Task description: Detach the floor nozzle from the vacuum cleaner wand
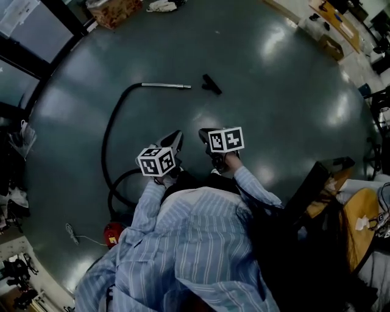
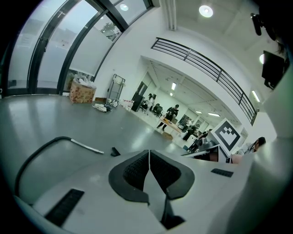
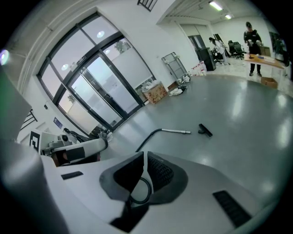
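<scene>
The silver wand [image 1: 166, 86] lies on the grey floor, joined to a black hose [image 1: 109, 131]. The small black floor nozzle [image 1: 212, 84] lies separate, a short gap right of the wand's free end. Both grippers hover side by side well short of them, in front of the person's striped shirt. The left gripper [image 1: 177, 138] is shut and holds nothing; its own view shows its pads [image 2: 137, 169] pressed together, with the wand [image 2: 87, 146] and nozzle [image 2: 115, 151] beyond. The right gripper [image 1: 205, 133] is shut and empty too, with wand [image 3: 175, 131] and nozzle [image 3: 205, 130] ahead of it.
The hose loops back to a red vacuum body [image 1: 111, 233] at the person's left, beside a white cord [image 1: 73, 234]. A cardboard box [image 1: 116, 11] stands far off by the windows. Dark furniture and a yellow bag [image 1: 356, 216] crowd the right. People stand at a distant table [image 2: 171, 114].
</scene>
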`<state>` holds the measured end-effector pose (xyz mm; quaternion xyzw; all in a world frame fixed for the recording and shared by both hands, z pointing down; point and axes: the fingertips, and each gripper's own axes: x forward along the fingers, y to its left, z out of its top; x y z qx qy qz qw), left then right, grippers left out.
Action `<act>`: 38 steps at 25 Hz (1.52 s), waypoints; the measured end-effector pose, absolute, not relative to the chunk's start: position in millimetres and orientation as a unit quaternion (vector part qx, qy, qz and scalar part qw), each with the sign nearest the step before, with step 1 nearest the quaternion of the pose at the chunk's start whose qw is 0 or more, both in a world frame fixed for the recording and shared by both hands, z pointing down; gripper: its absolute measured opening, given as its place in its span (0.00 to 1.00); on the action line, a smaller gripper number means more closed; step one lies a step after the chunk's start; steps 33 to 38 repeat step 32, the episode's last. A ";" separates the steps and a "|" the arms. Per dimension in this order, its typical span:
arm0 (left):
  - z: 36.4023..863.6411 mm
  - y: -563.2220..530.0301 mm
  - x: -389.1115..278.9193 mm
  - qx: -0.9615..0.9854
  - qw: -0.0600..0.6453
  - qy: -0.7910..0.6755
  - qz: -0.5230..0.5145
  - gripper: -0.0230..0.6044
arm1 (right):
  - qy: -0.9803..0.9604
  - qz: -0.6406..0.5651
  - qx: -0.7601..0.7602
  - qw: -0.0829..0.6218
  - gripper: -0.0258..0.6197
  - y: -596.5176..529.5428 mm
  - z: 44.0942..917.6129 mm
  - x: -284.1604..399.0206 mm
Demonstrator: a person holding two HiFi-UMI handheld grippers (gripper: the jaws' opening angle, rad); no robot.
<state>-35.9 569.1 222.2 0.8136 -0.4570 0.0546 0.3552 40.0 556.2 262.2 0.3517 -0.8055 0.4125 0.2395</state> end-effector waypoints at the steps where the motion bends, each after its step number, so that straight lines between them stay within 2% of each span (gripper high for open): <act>1: 221.6 568.2 -39.0 0.815 0.357 -0.454 0.053 0.06 | -0.805 0.412 0.353 0.240 0.09 555.9 261.9 37.9; 11: 223.2 567.7 -59.1 0.822 0.363 -0.436 0.050 0.06 | -0.796 0.409 0.376 0.240 0.09 557.7 263.2 27.4; 38: 228.2 566.8 -61.1 0.825 0.378 -0.416 0.057 0.06 | -0.778 0.433 0.399 0.218 0.09 561.6 269.5 33.0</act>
